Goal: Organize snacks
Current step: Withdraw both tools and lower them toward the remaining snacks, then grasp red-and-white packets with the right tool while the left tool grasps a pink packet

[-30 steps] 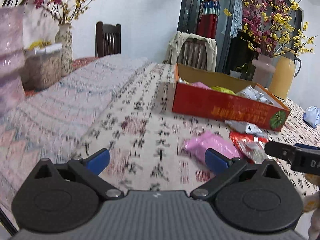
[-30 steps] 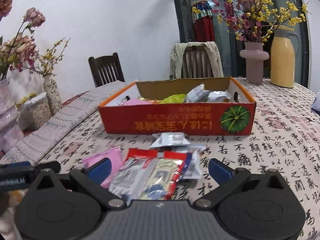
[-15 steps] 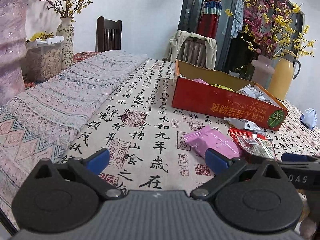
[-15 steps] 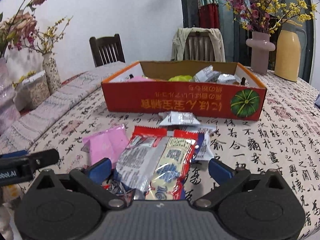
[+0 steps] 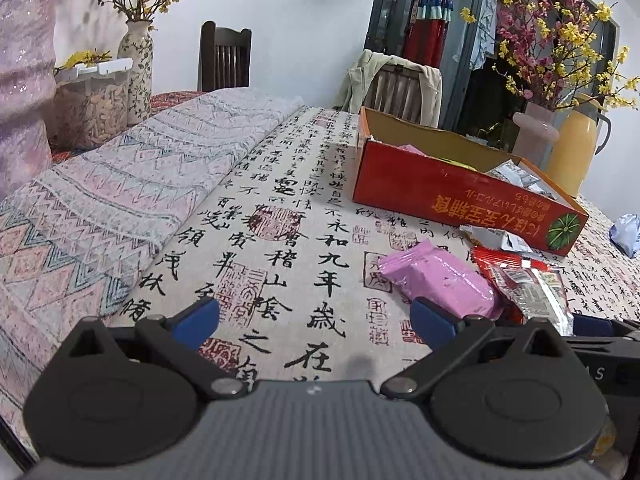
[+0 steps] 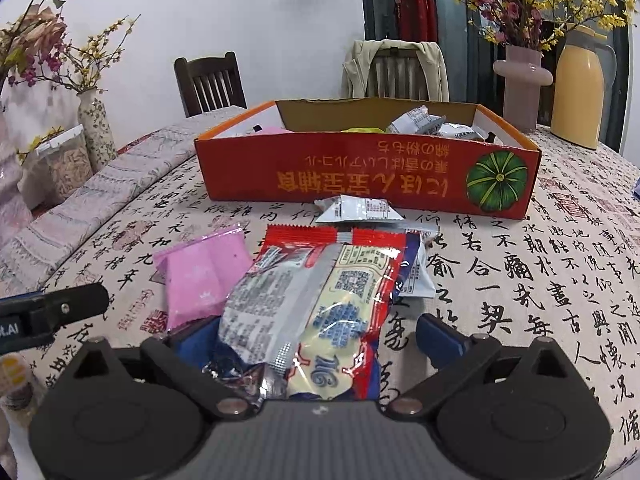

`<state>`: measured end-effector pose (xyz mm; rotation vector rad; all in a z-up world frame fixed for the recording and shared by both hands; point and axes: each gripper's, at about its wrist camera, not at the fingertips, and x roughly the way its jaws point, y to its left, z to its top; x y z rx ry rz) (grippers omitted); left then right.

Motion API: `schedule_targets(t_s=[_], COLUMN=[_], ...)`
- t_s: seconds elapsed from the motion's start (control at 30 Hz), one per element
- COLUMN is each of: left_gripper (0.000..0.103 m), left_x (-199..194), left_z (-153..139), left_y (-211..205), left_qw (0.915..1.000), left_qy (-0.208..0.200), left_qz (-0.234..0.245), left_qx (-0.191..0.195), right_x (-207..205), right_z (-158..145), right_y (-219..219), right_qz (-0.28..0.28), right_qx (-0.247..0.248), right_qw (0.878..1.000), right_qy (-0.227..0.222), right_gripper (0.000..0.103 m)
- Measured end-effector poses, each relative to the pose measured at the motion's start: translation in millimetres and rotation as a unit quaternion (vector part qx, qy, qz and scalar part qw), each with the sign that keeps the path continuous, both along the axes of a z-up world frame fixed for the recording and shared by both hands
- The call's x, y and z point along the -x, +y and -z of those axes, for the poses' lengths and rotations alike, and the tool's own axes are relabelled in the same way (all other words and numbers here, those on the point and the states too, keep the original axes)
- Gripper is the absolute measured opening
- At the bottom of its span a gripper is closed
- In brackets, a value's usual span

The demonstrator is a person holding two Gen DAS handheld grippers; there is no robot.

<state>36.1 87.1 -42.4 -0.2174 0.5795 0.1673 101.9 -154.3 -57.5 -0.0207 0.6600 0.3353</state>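
Right wrist view: the right gripper [image 6: 318, 330] sits low over the calligraphy-print tablecloth [image 6: 520, 280], its blue fingers spread wide on either side of a large red-edged snack packet [image 6: 328, 300] that lies between them; the left pad is partly hidden under the packet's near end, and whether either pad touches the wrapper cannot be told. A pink snack packet [image 6: 200, 272] lies just beside it at 10 o'clock, its edge tucked under the red one. A small white sachet [image 6: 358, 210] rests at 12 o'clock, against the front wall of the red cardboard box [image 6: 360, 172], and a blue-and-white packet [image 6: 416, 272] pokes out from beneath the red packet at 2 o'clock. Inside the box, pink, yellow and silver wrappers show above the rim. A pink vase [image 6: 520, 80] of blossom and a yellow thermos jug [image 6: 580, 80] stand behind the box at 1 o'clock; two chairs, one draped with a beige jacket [image 6: 396, 68], stand at the far side of the table.

Left wrist view: the left gripper [image 5: 316, 318] hovers over bare tablecloth with its fingers wide apart and nothing between them. The pink packet lies just past its right fingertip at 2 o'clock, the red packet beyond that, and the box farther off at 1 o'clock. A patterned woven cloth [image 5: 120, 192] covers the table at 10 o'clock, near a clear container [image 5: 92, 108] of snacks and a floral vase [image 5: 138, 68].
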Motion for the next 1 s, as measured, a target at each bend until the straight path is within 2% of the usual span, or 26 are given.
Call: schedule_targets(t_s=[0.2, 0.27, 0.5, 0.77, 1.0], left_gripper=[0.103, 0.103, 0.103, 0.103, 0.103], left_x=[0, 0, 0, -5, -14], left_z=[0, 0, -1, -5, -6], left_y=[0, 0, 0, -3, -12], left_qw=[1.0, 1.0, 1.0, 1.0, 0.9999], left_qy=[0.002, 0.002, 0.0, 0.001, 0.011], left_qz=[-0.002, -0.002, -0.003, 0.0, 0.006], left_qx=[0.0, 0.0, 0.0, 0.0, 0.007], right_x=[2, 4, 12, 27, 7], right_z=[-1, -2, -7, -20, -29], right_y=[-2, -5, -16, -37, -80], right_qz=[0.002, 0.0, -0.014, -0.024, 0.039], right_qx=[0.002, -0.002, -0.022, -0.041, -0.05], right_qw=[1.0, 1.0, 0.999, 0.996, 0.992], right_qy=[-0.008, -0.012, -0.029, -0.081, -0.105], right_gripper=[0.088, 0.075, 0.063, 0.061, 0.061])
